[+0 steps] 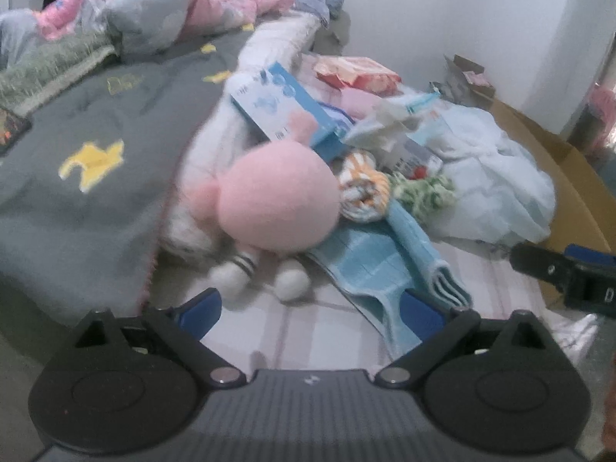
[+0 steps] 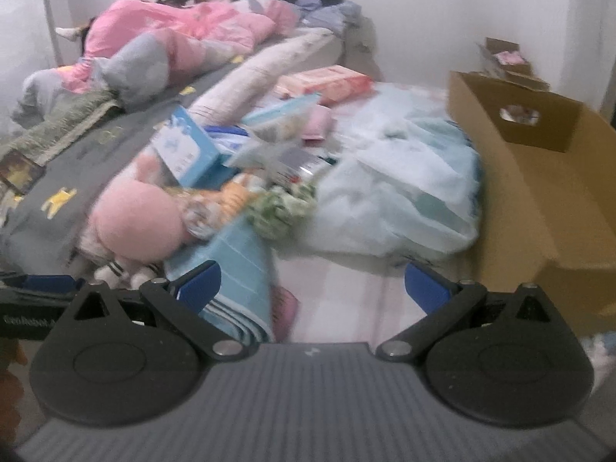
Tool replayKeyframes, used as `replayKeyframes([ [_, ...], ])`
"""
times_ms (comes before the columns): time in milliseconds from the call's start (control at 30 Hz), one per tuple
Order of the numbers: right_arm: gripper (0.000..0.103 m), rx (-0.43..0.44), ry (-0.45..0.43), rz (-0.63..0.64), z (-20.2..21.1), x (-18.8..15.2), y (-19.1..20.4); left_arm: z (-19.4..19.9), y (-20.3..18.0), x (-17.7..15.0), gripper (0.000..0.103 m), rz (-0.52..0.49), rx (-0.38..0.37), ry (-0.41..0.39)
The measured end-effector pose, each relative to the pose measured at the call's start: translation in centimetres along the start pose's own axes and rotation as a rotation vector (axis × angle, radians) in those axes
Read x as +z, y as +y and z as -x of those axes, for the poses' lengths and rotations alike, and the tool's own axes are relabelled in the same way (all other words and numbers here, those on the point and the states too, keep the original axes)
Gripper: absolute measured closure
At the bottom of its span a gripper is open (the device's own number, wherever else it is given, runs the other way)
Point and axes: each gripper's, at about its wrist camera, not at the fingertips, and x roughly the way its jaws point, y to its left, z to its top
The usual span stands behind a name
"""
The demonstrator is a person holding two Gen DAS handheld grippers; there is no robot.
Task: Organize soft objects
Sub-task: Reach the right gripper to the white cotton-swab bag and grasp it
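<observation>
While both cameras looked out over a cluttered bed [image 2: 338, 292], the left gripper [image 1: 312, 308] hovered low with its blue-padded fingers [image 1: 202, 310] spread wide and nothing between them. Just ahead of it lay a pink plush toy [image 1: 277, 200], its round body resting against a long white bolster [image 1: 215, 142] and its two white feet pointing toward the gripper. Beside the toy, touching its right side, sat a rolled orange-and-white cloth [image 1: 362, 188], and a folded light-blue towel [image 1: 377, 265] spread from under that roll toward the right finger. A green-and-white knitted bundle [image 1: 423, 192] lay just past the roll, next to a crumpled pale-blue sheet [image 1: 496, 188].

The right gripper [image 2: 312, 288] also had its fingers [image 2: 425, 288] spread apart, holding nothing; its left finger sat over the towel's folded edge [image 2: 238, 281]. An open cardboard box [image 2: 539, 177] stood at the bed's right side, beside the pale sheet [image 2: 404, 200]. The pictures were blurred.
</observation>
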Motion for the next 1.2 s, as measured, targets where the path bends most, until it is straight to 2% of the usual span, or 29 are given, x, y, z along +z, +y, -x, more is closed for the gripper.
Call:
replayKeyframes([
  [200, 0.002, 0.067, -0.031, 0.021, -1.5, 2.6, 1.4, 0.8, 1.1, 2.6, 0.005, -0.025, 0.044, -0.093],
  [433, 0.002, 0.118, -0.087, 0.004, -3.1, 7.1, 2.1, -0.1, 2.2, 7.8, 0.006, -0.011, 0.029, -0.159],
  [600, 0.003, 0.154, -0.096, -0.056, -4.5, 11.2, 1.1, -1.4, 1.3, 11.1, 0.008, -0.051, -0.008, -0.195],
  [667, 0.004, 0.163, -0.091, -0.064, -4.8, 13.4, 0.5, -2.4, 0.9, 12.3, 0.015, -0.052, -0.047, -0.179],
  [800, 0.006, 0.194, -0.048, -0.012, -6.1, 18.5, 0.3, -5.1, 0.5, 13.5, 0.03, 0.024, -0.167, -0.105],
  [867, 0.019, 0.226, -0.007, -0.005, -7.6, 21.0, 0.2, -6.5, 0.2, 13.7, 0.042, 0.058, -0.207, -0.064],
  [900, 0.025, 0.235, 0.018, -0.006, -8.7, 22.1, 0.2, -7.1, 0.0, 13.7, 0.044, 0.067, -0.213, -0.049],
  [967, 0.05, 0.244, 0.063, -0.003, -10.9, 23.6, 0.7, -8.1, -0.4, 13.6, 0.057, 0.077, -0.214, -0.02],
  [1033, 0.059, 0.271, 0.123, -0.011, -13.5, 24.4, 1.1, -9.0, -0.6, 13.4, 0.065, 0.085, -0.222, 0.012],
  [1100, 0.065, 0.324, 0.2, -0.028, -16.1, 24.1, 1.2, -9.6, -0.6, 13.1, 0.068, 0.095, -0.232, 0.035],
  [1200, 0.068, 0.336, 0.329, -0.034, -18.8, 21.5, 1.0, -10.1, -0.5, 12.8, 0.069, 0.093, -0.24, 0.058],
])
